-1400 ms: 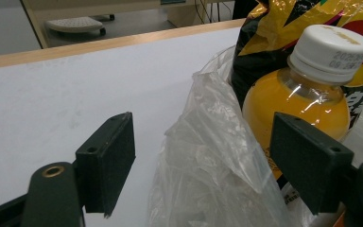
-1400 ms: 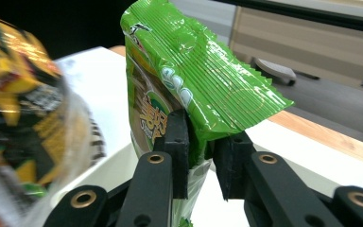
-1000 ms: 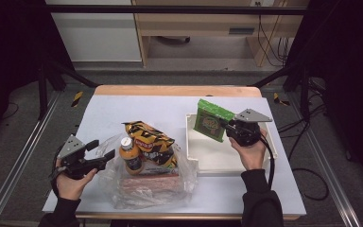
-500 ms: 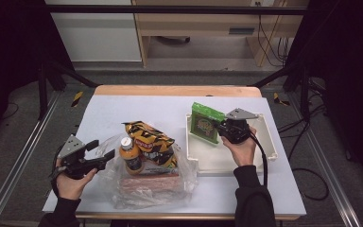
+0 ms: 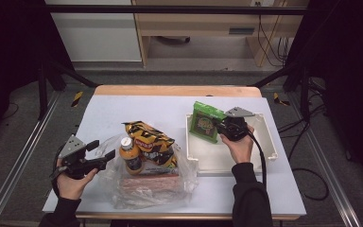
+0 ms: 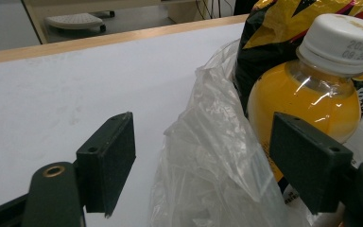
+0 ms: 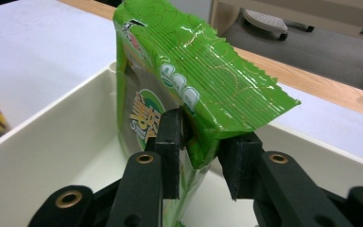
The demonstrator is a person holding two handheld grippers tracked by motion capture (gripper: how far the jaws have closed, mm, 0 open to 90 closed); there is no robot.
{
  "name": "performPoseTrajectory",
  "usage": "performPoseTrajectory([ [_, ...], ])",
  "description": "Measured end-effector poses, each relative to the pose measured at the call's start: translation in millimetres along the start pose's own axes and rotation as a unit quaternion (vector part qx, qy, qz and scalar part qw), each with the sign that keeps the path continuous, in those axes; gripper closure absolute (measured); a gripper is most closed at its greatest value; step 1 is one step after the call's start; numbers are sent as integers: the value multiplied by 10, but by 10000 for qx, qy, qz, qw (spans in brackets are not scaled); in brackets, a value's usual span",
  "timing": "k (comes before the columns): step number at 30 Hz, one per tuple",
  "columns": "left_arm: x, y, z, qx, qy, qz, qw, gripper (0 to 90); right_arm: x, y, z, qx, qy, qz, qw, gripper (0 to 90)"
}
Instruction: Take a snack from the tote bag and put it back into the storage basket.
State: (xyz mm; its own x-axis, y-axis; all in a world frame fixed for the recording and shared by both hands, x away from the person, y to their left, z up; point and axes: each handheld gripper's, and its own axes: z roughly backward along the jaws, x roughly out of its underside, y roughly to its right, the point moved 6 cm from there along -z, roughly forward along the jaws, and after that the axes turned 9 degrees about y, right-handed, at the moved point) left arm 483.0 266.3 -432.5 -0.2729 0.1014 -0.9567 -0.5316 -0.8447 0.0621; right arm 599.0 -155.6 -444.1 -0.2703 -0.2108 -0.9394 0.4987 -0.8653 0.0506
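A green snack packet (image 5: 205, 124) (image 7: 189, 80) stands on edge inside the white tray (image 5: 264, 142) (image 7: 52, 151), leaning at its left wall. My right gripper (image 5: 219, 126) (image 7: 201, 142) has the packet's lower corner between its pads; its jaws have just been opening, and both pads still touch the packet. My left gripper (image 5: 101, 150) (image 6: 203, 156) stands open beside a clear plastic bag (image 5: 184, 165) (image 6: 208, 156), with a fold of the bag between its jaws. An orange-juice bottle (image 5: 131, 155) (image 6: 307, 94) with a white cap stands in the bag.
A yellow-and-black snack bag (image 5: 149, 137) (image 6: 283, 23) leans behind the bottle. A reddish flat pack (image 5: 146, 182) lies in the plastic bag near the table's front edge. The tray sits at the table's right side.
My right gripper has moved left and down with the green packet, bringing it lower into the tray's left part. The left hand has stayed put.
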Motion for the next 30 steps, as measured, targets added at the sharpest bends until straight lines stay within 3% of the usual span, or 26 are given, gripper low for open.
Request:
performPoseTrajectory([
  [6, 10, 4, -9, 11, -28, -5, 10000, 230, 43, 64, -77, 219, 26, -31, 9998, 636],
  [12, 18, -7, -10, 0, -37, 15, 10000, 230, 48, 109, -75, 456, 97, -123, 9988, 416],
  [16, 11, -9, -4, 0, -27, 9, 10000, 230, 25, 105, 26, 512, 198, -271, 9981, 404],
  [21, 12, 3, -2, 9, -30, 4, 10000, 233, 98, 73, 107, 556, 57, -412, 9976, 510],
  [26, 20, 4, -8, 17, -41, 12, 10000, 235, 157, 49, 63, 545, -63, -374, 9978, 730],
  [30, 21, -17, -1, -1, -31, 31, 10000, 236, 180, 91, 9, 586, -27, -458, 9972, 784],
])
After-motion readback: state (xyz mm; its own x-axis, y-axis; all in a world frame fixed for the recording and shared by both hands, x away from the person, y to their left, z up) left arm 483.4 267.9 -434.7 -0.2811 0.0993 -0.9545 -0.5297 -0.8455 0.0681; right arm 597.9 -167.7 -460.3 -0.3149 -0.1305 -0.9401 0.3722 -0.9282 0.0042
